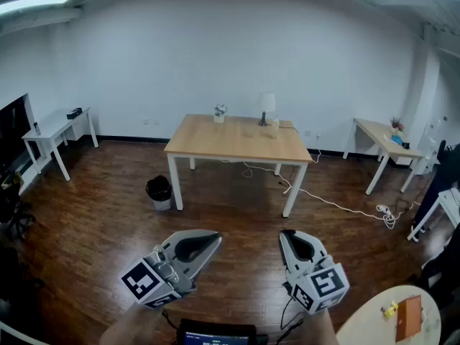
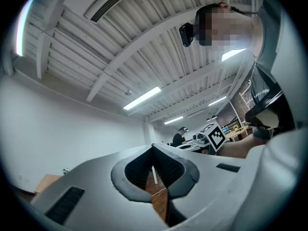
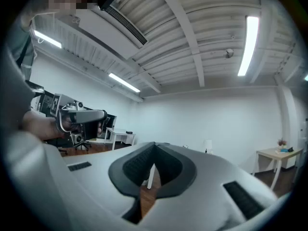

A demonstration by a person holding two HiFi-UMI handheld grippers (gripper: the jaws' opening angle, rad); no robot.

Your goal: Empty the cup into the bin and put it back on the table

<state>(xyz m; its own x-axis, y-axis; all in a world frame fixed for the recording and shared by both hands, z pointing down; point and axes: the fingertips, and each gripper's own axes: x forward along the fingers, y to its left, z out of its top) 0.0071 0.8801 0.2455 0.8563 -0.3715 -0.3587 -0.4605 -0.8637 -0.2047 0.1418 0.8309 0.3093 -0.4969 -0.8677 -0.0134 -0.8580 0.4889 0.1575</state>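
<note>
Two grippers are held low over the wooden floor (image 1: pixel 244 264); the left gripper (image 1: pixel 216 238) is clenched with nothing between its jaws, and the right gripper (image 1: pixel 285 233) is clenched and empty too; both point toward the bench (image 1: pixel 215 141), the left one tipped up a little. There is one cup (image 1: pixel 274 125), one bin (image 1: pixel 159 191), one lamp (image 1: pixel 267 105) and one small plant (image 1: pixel 220 111); four benches show in all. The cup, small and pale, is on the bench near its far right corner, just beside the lamp's base; it looks upright, long axis vertical, though it is too small to be sure. The plant stands by the far edge, left of the lamp and apart from it. The bin, black, stands on the floor just beside the bench's near left leg. A white cable (image 1: pixel 323 201) runs from under the bench past its near right leg to a power strip (image 1: pixel 388 214); only floor lies between the grippers and the bench. A white bench (image 1: pixel 54 129) stands by the left wall, a wood-topped bench (image 1: pixel 381 134) by the right wall, and a round bench (image 1: pixel 374 322) just beside the right gripper carries a yellow thing (image 1: pixel 390 310) and a brown pad (image 1: pixel 408 317). In the left gripper view a person (image 2: pixel 179 137) shows far off.
</note>
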